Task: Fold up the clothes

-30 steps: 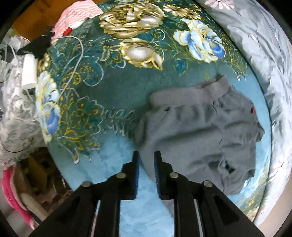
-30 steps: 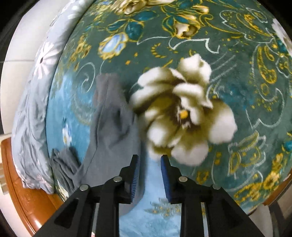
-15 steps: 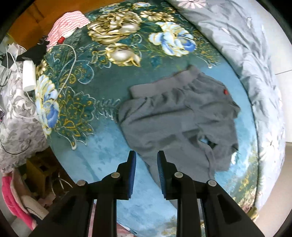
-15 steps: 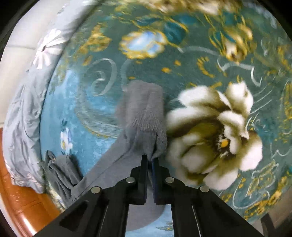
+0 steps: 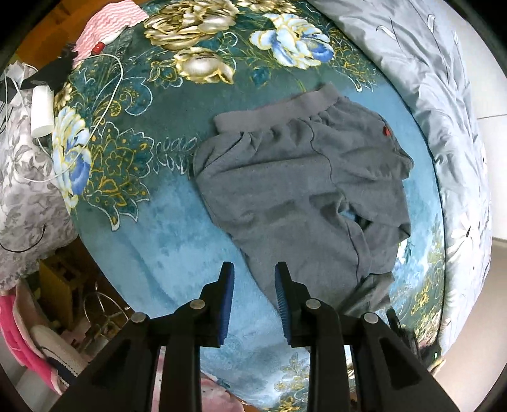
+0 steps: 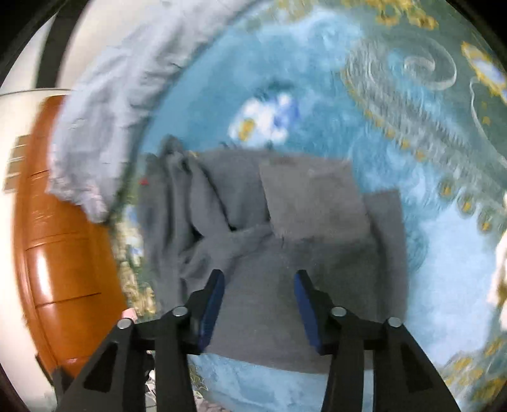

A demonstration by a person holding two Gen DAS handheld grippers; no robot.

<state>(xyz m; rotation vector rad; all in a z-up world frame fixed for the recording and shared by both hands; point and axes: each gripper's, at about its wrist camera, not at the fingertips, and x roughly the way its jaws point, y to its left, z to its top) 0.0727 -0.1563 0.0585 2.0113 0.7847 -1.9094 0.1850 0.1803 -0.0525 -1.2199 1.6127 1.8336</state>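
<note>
Grey sweatpants [image 5: 298,177] lie on a teal floral blanket [image 5: 164,228], waistband at the far side, a small red tag at the right hip. My left gripper [image 5: 254,275] is open and empty, hovering over the near edge of one leg. In the blurred right wrist view the pants [image 6: 285,253] lie with a leg end folded back over the body. My right gripper [image 6: 259,282] is open and empty just above the grey cloth.
A grey flowered quilt [image 5: 437,82] lies along the bed's right side and shows in the right wrist view [image 6: 104,133]. A white cable and charger [image 5: 41,111], a pink cloth [image 5: 107,25] and clutter sit at the left. A wooden bed frame [image 6: 63,253] is at the left.
My right gripper, shut on the grey leg half a second ago, has opened and let it go; the leg end now lies folded over the pants. My left gripper opened wider.
</note>
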